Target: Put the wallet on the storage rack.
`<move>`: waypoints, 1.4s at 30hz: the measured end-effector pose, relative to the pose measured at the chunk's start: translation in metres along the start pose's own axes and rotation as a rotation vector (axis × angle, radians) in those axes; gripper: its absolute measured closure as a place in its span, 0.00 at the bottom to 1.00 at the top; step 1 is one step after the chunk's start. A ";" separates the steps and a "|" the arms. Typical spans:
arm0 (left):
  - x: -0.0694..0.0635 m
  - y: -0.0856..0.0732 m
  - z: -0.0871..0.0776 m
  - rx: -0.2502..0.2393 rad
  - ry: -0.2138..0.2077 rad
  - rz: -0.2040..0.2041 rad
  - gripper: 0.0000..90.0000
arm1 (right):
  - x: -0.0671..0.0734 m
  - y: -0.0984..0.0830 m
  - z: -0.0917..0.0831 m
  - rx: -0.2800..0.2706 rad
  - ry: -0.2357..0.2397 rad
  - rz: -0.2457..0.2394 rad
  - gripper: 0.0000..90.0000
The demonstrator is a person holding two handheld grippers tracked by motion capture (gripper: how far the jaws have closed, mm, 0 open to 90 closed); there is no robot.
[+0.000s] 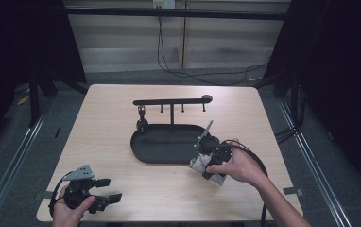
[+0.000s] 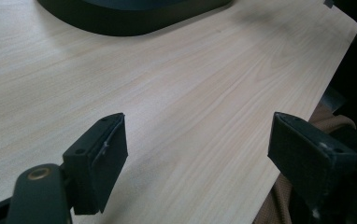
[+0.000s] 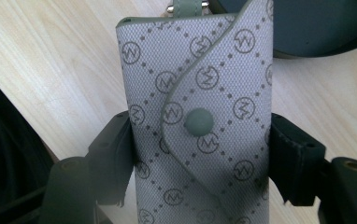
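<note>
A grey patterned key pouch [image 3: 200, 121] with a snap button stands upright between the jaws of my right gripper [image 3: 200, 154], which is shut on its sides. In the high view that right gripper [image 1: 206, 161] and the pouch [image 1: 200, 163] hang just off the right end of the black oval tray [image 1: 162, 144]. A black T-shaped hook stand [image 1: 172, 102] rises from the tray's far side, with a dark item [image 1: 142, 124] hanging below its left part. My left gripper [image 1: 108, 190] rests near the table's front left corner, jaws wide open with nothing between them, as the left gripper view [image 2: 197, 154] confirms.
The light wooden table [image 1: 122, 179] has its front edge close under both hands. A cable runs from the right gripper over the table's right front. Dark curtains stand at both sides, and cables [image 1: 193, 73] lie on the floor behind the table.
</note>
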State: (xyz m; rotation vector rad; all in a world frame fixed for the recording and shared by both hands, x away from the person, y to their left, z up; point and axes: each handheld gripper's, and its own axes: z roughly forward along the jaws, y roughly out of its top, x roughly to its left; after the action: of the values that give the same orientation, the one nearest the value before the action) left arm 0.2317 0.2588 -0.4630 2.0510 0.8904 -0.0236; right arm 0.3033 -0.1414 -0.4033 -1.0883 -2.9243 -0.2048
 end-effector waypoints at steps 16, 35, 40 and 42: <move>0.000 0.000 -0.001 -0.004 0.004 -0.001 0.22 | -0.009 0.007 -0.008 -0.093 0.020 0.046 0.35; 0.000 0.000 -0.001 -0.008 0.008 0.001 0.22 | -0.043 0.008 -0.013 -0.152 0.031 0.257 0.35; -0.001 0.000 -0.001 -0.011 0.006 0.003 0.22 | -0.052 0.008 -0.014 -0.153 0.028 0.329 0.36; -0.001 0.000 0.000 -0.007 0.003 0.003 0.22 | -0.056 0.009 -0.013 -0.168 0.030 0.347 0.36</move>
State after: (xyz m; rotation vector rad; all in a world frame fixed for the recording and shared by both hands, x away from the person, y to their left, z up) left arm 0.2310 0.2584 -0.4623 2.0461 0.8875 -0.0156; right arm 0.3510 -0.1730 -0.3927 -1.5750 -2.6712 -0.4579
